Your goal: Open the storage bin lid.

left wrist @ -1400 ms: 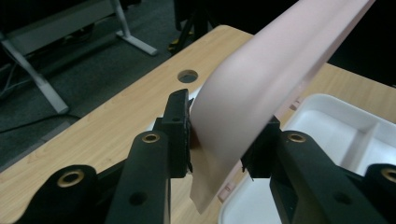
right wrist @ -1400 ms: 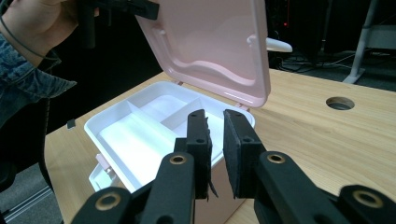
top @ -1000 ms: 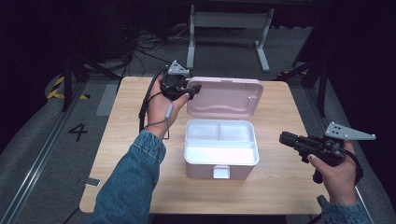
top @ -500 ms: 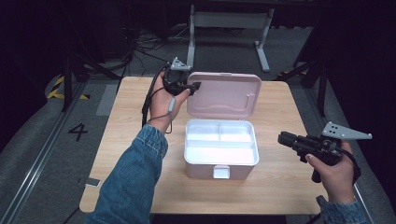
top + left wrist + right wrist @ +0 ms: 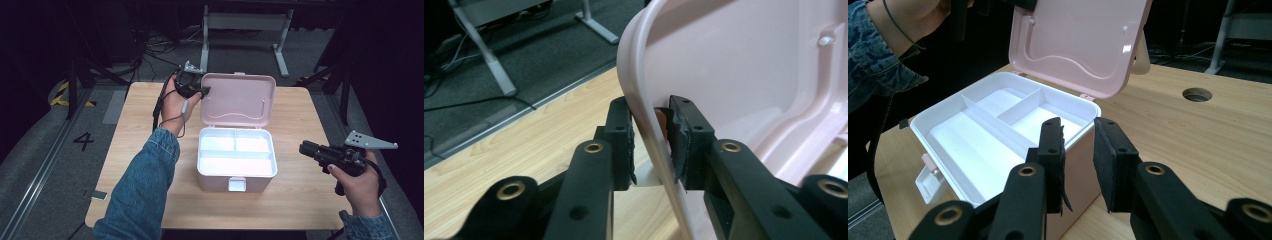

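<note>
A pink storage box stands open mid-table, its white divided tray (image 5: 236, 160) empty and its pink lid (image 5: 240, 100) standing up behind it. My left gripper (image 5: 202, 91) is at the lid's upper left corner. In the left gripper view its jaws (image 5: 651, 145) have just been closing and now pinch the lid's rim (image 5: 644, 90) between the pads. My right gripper (image 5: 304, 147) hovers to the right of the box, pointing at it. Its jaws (image 5: 1078, 135) have just been opening, with nothing between them, and the tray (image 5: 948, 107) and lid (image 5: 1078, 35) lie beyond.
The wooden table (image 5: 310, 200) has a round cable hole (image 5: 1196, 94) behind the box. A white latch (image 5: 237, 184) hangs on the box's front. A metal stand (image 5: 245, 20) and cables sit on the floor behind, with a "4" floor marking (image 5: 83, 141) on the left.
My left gripper has moved right onto the lid's left corner and closed on its rim. The right gripper has stayed where it was.
</note>
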Available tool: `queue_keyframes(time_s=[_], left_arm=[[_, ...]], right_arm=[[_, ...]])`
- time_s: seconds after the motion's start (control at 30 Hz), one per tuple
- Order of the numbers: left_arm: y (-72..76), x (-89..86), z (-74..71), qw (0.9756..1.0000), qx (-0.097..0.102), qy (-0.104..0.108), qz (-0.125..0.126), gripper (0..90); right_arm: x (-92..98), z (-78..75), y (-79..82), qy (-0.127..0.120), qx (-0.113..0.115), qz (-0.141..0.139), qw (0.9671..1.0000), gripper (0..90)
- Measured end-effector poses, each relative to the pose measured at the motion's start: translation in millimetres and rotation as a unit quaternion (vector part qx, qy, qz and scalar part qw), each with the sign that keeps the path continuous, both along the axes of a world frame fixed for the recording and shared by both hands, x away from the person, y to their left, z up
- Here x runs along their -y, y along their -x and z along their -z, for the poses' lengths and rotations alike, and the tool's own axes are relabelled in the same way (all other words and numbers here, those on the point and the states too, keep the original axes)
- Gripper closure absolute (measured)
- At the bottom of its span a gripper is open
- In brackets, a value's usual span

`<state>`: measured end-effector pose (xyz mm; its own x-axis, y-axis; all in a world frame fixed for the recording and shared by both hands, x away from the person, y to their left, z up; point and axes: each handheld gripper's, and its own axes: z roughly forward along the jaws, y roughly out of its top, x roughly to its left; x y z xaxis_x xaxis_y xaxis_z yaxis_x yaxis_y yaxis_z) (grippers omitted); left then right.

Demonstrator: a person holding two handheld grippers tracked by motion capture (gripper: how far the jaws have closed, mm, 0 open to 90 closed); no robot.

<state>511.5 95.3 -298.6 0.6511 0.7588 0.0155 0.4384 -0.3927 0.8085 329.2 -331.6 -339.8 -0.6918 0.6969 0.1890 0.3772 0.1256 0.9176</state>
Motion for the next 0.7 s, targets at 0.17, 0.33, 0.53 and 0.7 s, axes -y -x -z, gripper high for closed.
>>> queue_keyframes(time_s=[0.17,0.33,0.53,0.7], left_arm=[[-5.1,3.1,5.4,0.9999,-0.004,-0.007,-0.012,73.2],[-9.8,3.5,11.2,0.9998,-0.008,-0.012,-0.015,72.4],[-13.2,3.6,15.5,0.9997,-0.013,-0.016,-0.016,71.6],[-19.1,4.6,20.0,0.9992,-0.026,-0.021,-0.021,71.1]], right_arm=[[0.5,1.2,-1.7,-0.002,-0.002,-0.001,1.0,74.6],[1.4,1.0,-1.6,-0.004,-0.002,0.0,1.0,74.5],[2.1,2.1,-1.9,-0.001,-0.003,0.0,1.0,74.6],[3.8,1.5,-1.6,-0.001,-0.002,0.003,1.0,74.5]])
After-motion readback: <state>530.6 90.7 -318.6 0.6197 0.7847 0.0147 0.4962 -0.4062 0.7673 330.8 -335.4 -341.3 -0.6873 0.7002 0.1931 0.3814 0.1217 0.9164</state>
